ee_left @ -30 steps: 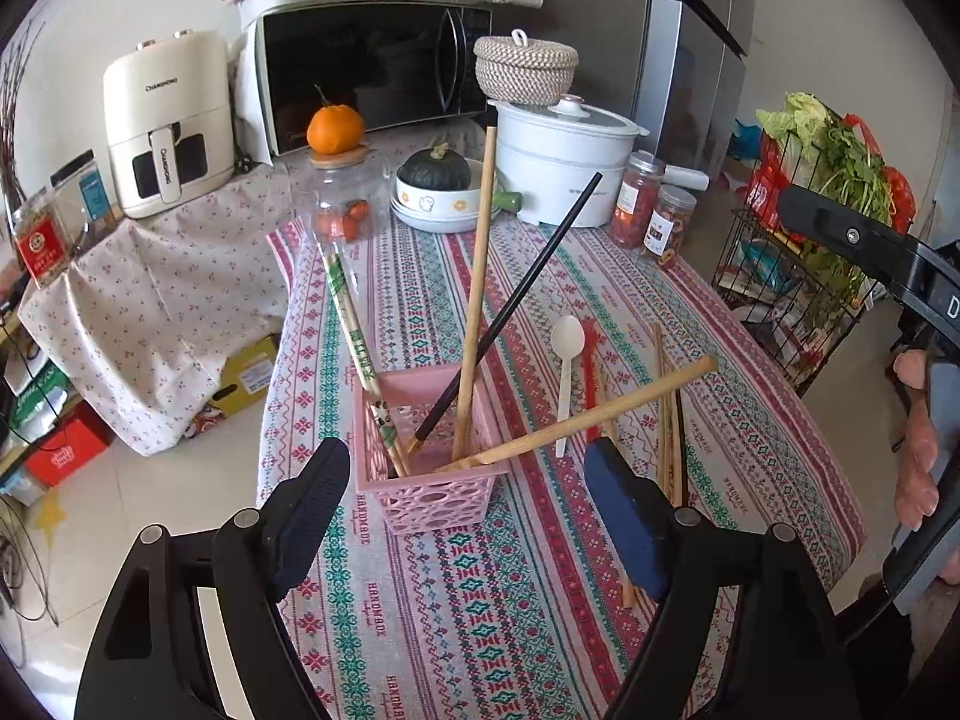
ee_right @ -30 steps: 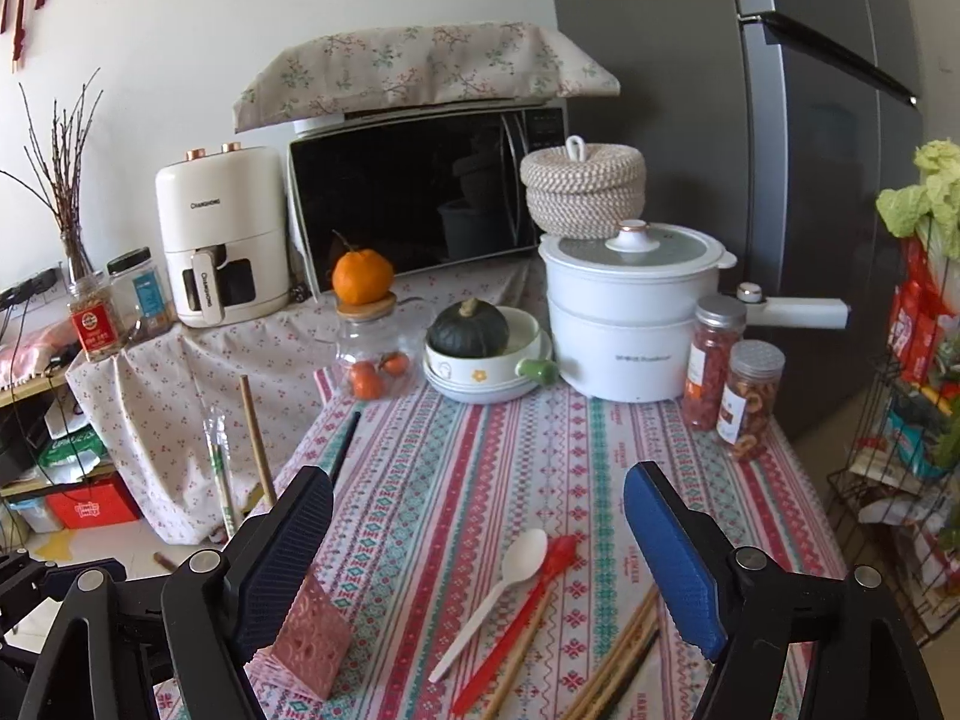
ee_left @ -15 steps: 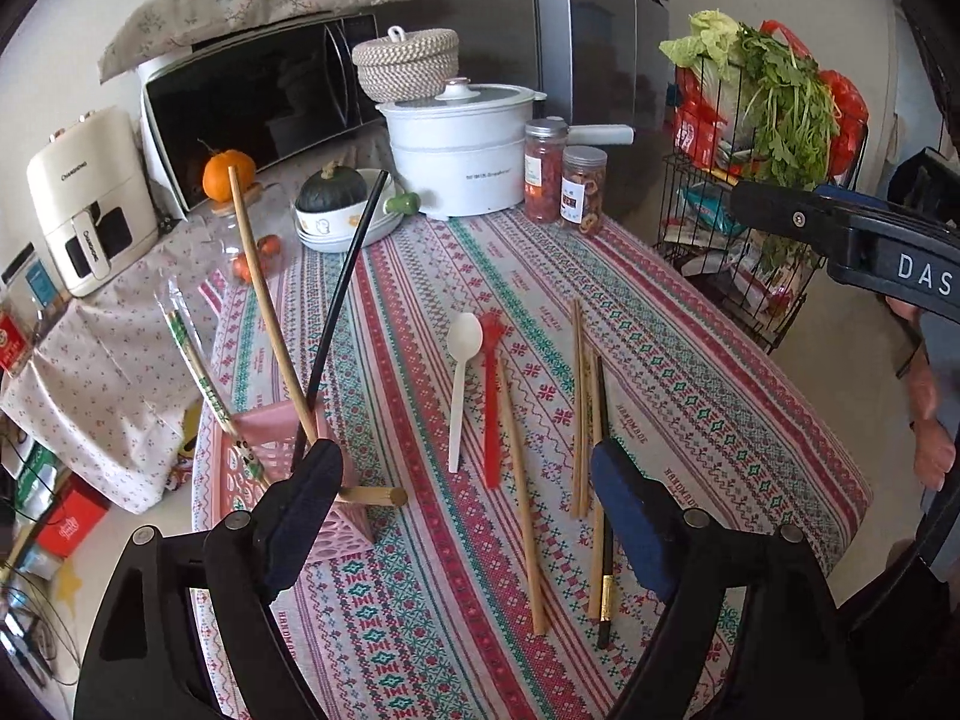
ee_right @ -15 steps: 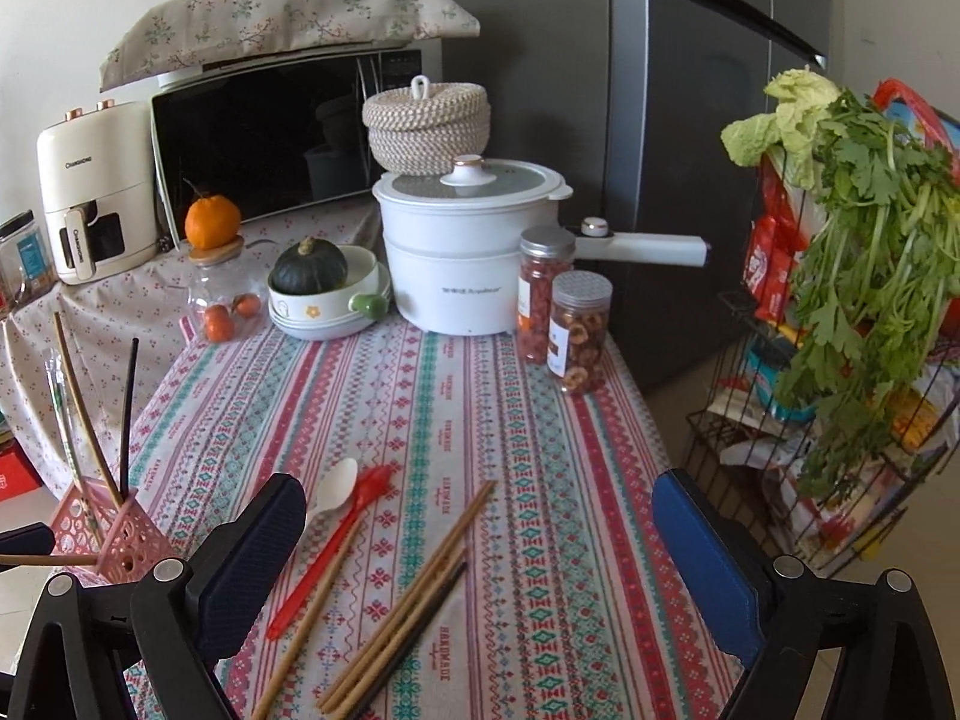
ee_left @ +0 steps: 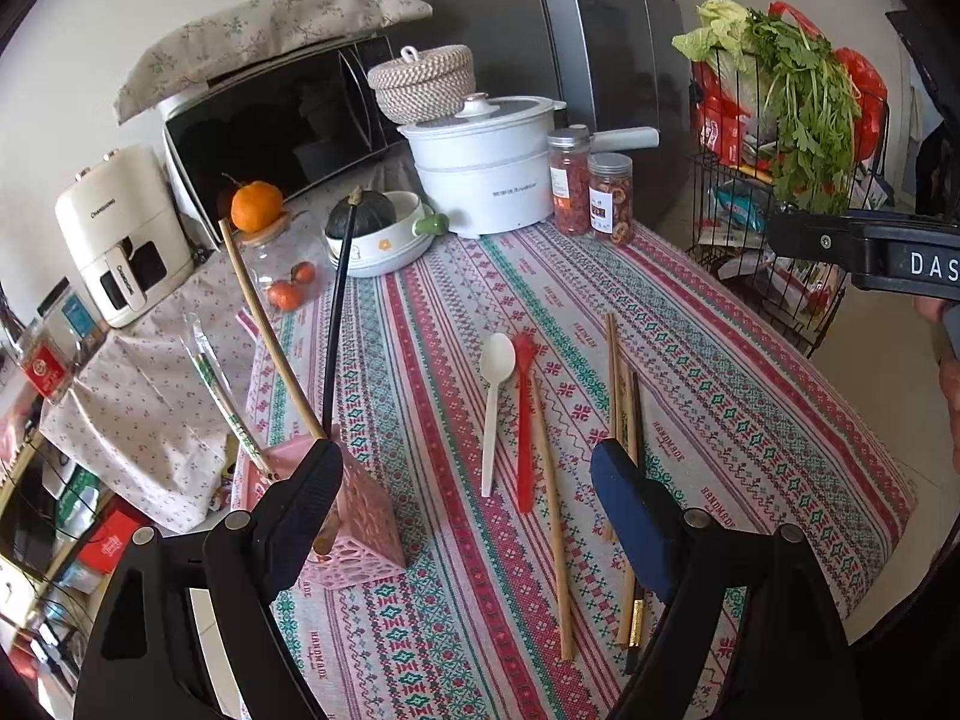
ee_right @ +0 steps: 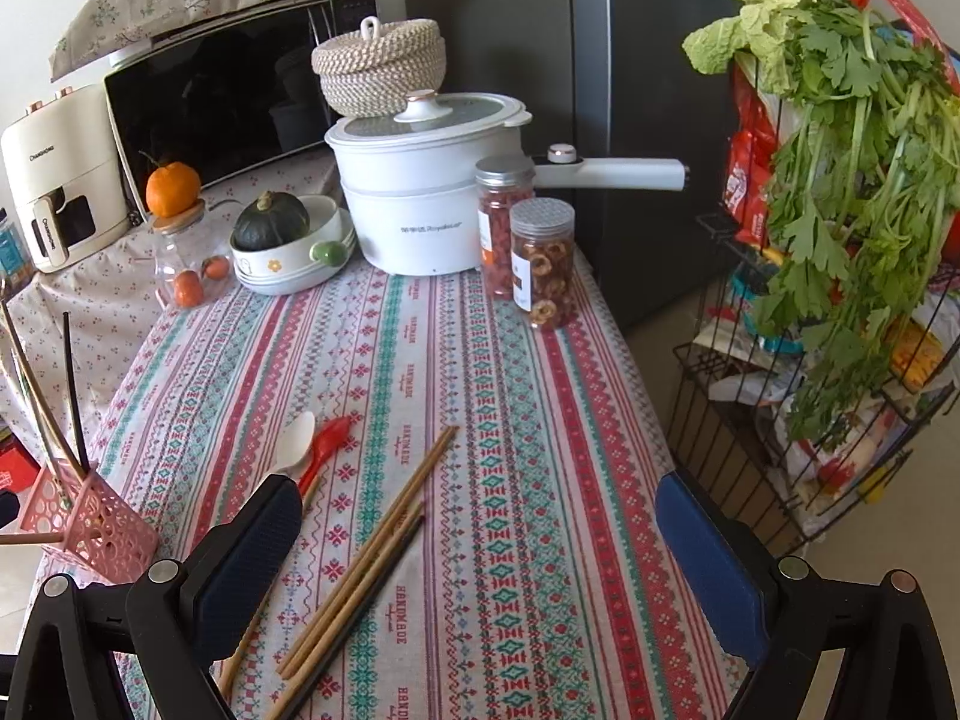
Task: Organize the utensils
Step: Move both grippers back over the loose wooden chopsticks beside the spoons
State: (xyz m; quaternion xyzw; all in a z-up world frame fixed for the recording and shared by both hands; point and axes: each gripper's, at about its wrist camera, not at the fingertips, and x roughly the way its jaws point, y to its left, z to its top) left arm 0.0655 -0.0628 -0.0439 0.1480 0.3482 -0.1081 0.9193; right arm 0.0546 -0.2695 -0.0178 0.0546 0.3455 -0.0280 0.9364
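Kitchen table under a striped cloth [ee_left: 750, 372], stock listed left to right. Pink basket [ee_left: 360, 534] at 8 o'clock: several chopsticks standing inside, one bamboo stick [ee_right: 24, 538] lying across its rim. Left gripper [ee_left: 465, 495]: jaws apart, empty, above the white spoon [ee_left: 495, 396] and red utensil [ee_left: 523, 420]. Loose chopsticks [ee_right: 366, 558] at 6 o'clock below the right gripper [ee_right: 480, 546], likewise spread and empty. Step judged: choosing the next loose piece; next move needs a low pinch on one thin stick. Pot [ee_right: 420, 192] and jars [ee_right: 543, 261] at 12 o'clock, well apart; nothing obstructs.
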